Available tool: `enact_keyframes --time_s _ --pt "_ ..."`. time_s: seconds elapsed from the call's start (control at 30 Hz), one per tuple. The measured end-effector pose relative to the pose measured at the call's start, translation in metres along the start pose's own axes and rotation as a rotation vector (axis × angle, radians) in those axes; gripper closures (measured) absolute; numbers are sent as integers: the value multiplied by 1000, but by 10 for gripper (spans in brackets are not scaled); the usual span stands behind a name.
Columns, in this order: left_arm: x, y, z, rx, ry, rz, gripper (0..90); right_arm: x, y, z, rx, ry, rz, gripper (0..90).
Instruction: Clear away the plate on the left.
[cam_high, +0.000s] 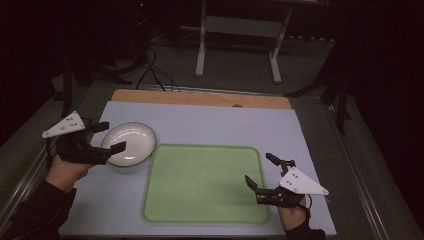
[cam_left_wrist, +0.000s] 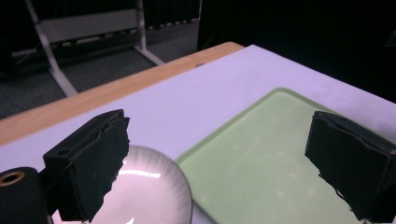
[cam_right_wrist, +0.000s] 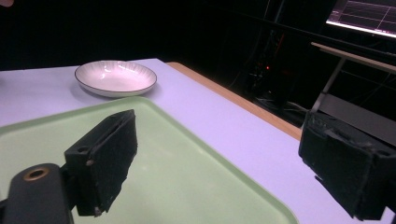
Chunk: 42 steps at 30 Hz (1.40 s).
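On the table (cam_high: 200, 97) a pale lavender mat (cam_high: 210, 125) covers nearly the whole top, with a strip of bare wood showing along the far edge. Across the middle of that mat lies the green tray (cam_high: 205, 182), flat and bare, its long side running left to right. Just off its far left corner sits the white plate (cam_high: 129, 144), shallow, with a thin dark rim, close to the tray's edge; whether the two touch I cannot tell. At the plate's left side I hold my left gripper (cam_high: 108, 137), jaws spread wide: one jaw reaches over the plate's near rim and the other stands past its far left edge, so the left part of the plate lies between them, and the pads do not press on it. From the left gripper view, one of my jaws hangs over the plate (cam_left_wrist: 149, 186) while the other sits above the tray (cam_left_wrist: 261, 158), nothing caught between them. Near the tray's right edge I hold my right gripper (cam_high: 261, 171), also wide open and gripping nothing, one jaw over the tray's right rim and the other over the mat beside it. From the right gripper view, the plate (cam_right_wrist: 116, 77) lies well away, beyond the tray (cam_right_wrist: 177, 172).
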<state>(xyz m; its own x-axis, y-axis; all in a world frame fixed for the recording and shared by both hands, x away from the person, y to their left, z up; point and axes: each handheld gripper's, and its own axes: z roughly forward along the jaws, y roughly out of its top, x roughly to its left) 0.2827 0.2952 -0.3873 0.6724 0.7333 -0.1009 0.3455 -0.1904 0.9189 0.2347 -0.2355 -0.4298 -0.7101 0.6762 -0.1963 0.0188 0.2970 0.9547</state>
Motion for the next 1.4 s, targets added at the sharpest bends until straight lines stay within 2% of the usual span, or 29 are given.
enact_keyframes --time_s 0.13,0.2,0.23,0.33,0.37,0.43,0.47,0.5,0.57,0.83,0.93,1.07,1.2,1.23,1.27,1.3,1.4 --pt "7 -7 1 13 19 -31 63 1 0 0 2 -2 -4 114" --pt "14 -13 2 30 40 -66 67 1 0 0 1 -3 -7 114" --pt "14 -13 2 30 40 -66 71 2 1 0 -1 -4 -9 114" --pt "22 -22 7 74 73 -118 82 2 0 -1 3 -2 -14 114" --pt "23 -24 9 89 106 -129 86 2 0 -1 5 -2 -14 114" --pt "27 -29 12 94 111 -159 104 2 0 -1 4 -2 -15 114" --pt "29 -31 13 105 130 -170 113 2 0 -1 1 -1 -15 114" --pt "31 -33 14 110 126 -186 113 2 0 -1 0 -2 -17 114" --pt "36 -37 16 122 146 -226 122 3 0 -1 -1 -2 -19 114" --pt "53 -49 18 174 168 -342 143 4 0 -1 2 0 -20 114" --pt "61 -55 19 182 162 -394 146 4 0 -1 1 -1 -19 114" --pt "73 -64 20 199 186 -460 147 4 0 0 5 2 -19 114" --pt "83 -72 21 233 192 -509 153 4 0 0 7 1 -20 114" --pt "83 -72 21 233 192 -509 153 4 0 0 7 1 -20 114" --pt "86 -75 22 247 208 -519 154 4 0 0 8 1 -20 114" --pt "86 -75 22 247 208 -519 153 4 0 0 9 0 -21 114" --pt "91 -82 25 286 185 -575 153 4 0 1 9 -2 -21 114"
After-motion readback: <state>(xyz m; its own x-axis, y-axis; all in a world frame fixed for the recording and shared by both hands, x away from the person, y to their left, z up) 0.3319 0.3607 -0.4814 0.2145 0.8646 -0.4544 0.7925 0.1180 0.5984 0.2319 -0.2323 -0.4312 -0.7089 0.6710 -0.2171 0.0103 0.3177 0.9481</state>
